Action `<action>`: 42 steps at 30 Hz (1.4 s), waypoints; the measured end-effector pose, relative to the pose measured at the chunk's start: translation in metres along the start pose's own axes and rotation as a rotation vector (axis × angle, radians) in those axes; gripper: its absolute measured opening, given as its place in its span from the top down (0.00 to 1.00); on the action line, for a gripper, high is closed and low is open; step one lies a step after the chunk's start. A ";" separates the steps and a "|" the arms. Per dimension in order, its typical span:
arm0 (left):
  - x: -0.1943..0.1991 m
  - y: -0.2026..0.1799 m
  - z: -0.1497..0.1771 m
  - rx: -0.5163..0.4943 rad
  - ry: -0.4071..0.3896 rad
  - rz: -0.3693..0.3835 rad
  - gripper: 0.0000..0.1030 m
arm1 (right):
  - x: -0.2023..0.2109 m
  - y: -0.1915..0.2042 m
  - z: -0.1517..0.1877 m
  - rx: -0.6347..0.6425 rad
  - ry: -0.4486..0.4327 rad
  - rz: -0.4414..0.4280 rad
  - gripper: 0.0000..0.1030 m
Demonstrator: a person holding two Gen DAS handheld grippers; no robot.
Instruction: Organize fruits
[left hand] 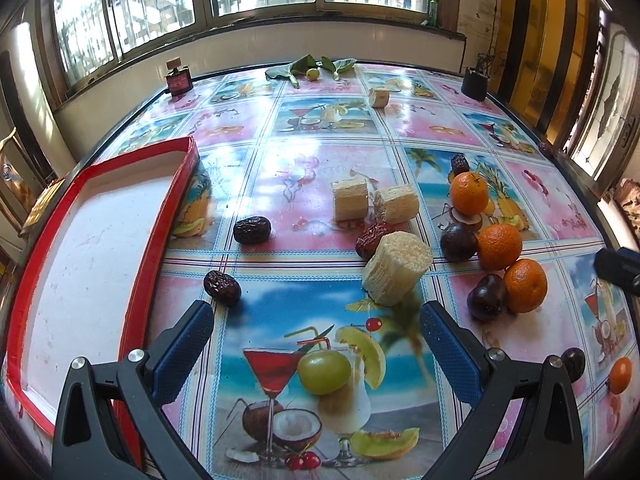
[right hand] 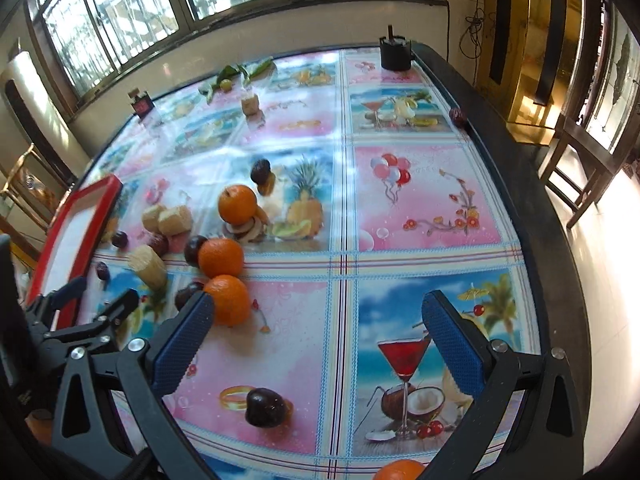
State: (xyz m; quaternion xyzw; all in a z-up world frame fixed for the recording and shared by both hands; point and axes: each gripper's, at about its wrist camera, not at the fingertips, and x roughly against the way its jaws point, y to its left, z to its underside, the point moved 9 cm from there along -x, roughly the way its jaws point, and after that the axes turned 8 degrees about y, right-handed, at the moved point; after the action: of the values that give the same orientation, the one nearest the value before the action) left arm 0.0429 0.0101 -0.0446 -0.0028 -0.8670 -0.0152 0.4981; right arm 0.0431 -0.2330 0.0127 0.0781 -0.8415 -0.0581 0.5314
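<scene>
two pairs of blue-padded black tongs are hovering over the glossy surface (left hand: 320,168) with its printed cocktail-and-fruit cloth, and both are standing released with nothing between their pads. the left tongs (left hand: 316,320) are hanging just right of the shallow red-rimmed cardboard tray (left hand: 176,200), which is lying white-floored and without fruit inside. a wrinkled dark red date (left hand: 222,288) is sitting just beyond the left pad, close to the tray's right wall, and a second date (left hand: 252,231) is lying a little farther from the tray. a pale cut sugarcane stub (left hand: 396,268) is lying tilted farther right of the tray, touching a third date (left hand: 370,240), with two more pale cane pieces (left hand: 374,200) lying side by side behind it. well right of the tray, three round orange mandarins (left hand: 500,246) are lying in a loose line with dark purple plums (left hand: 486,298) pressed against them. one more small plum (left hand: 574,364) and a mandarin (left hand: 620,376) are sitting farthest from the tray at the right edge.

the right tongs (right hand: 318,320) are hovering well right of the tray (right hand: 100,200), their left pad just beside the nearest mandarin (right hand: 228,300). a lone dark plum (right hand: 264,406) is lying between the open pads, nearer the camera. across the surface from the tray, green leaves with a small yellow-green fruit (left hand: 312,74), a small red perfume bottle (left hand: 178,80) and a black cup (left hand: 475,82) are standing near the window side.
</scene>
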 end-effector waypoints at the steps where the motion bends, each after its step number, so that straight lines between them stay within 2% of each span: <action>1: 0.002 0.000 0.000 -0.002 -0.001 0.004 0.01 | 0.013 0.000 -0.003 0.022 -0.024 -0.013 0.00; 4: 0.002 -0.002 -0.001 -0.004 0.014 0.006 0.01 | 0.037 -0.002 -0.005 0.105 -0.050 0.033 0.00; 8: 0.001 -0.006 0.003 -0.044 0.048 -0.016 0.01 | 0.040 -0.023 0.008 0.140 -0.018 0.124 0.00; 12: 0.010 -0.002 0.003 -0.055 0.027 -0.020 0.01 | 0.040 -0.040 0.034 0.088 0.033 0.071 0.00; 14: 0.016 0.001 0.003 -0.056 0.016 -0.014 0.01 | 0.045 -0.040 0.050 0.082 0.032 0.051 0.00; 20: 0.019 0.001 0.009 -0.060 0.033 -0.002 0.01 | 0.044 -0.030 0.086 0.174 0.052 0.113 0.00; 26: 0.020 0.002 0.014 -0.066 0.054 0.003 0.01 | 0.037 -0.042 0.087 0.130 0.082 0.185 0.00; 31: 0.021 0.007 0.018 -0.064 0.055 0.019 0.01 | 0.050 -0.041 0.078 0.114 0.006 0.195 0.00; 42: 0.018 0.009 0.017 -0.069 0.066 0.008 0.01 | 0.032 -0.047 0.086 -0.007 0.141 0.149 0.00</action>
State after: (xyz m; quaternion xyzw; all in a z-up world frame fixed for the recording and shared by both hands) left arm 0.0191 0.0191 -0.0374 -0.0228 -0.8491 -0.0434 0.5260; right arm -0.0451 -0.2836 -0.0044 0.0173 -0.8053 -0.0159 0.5925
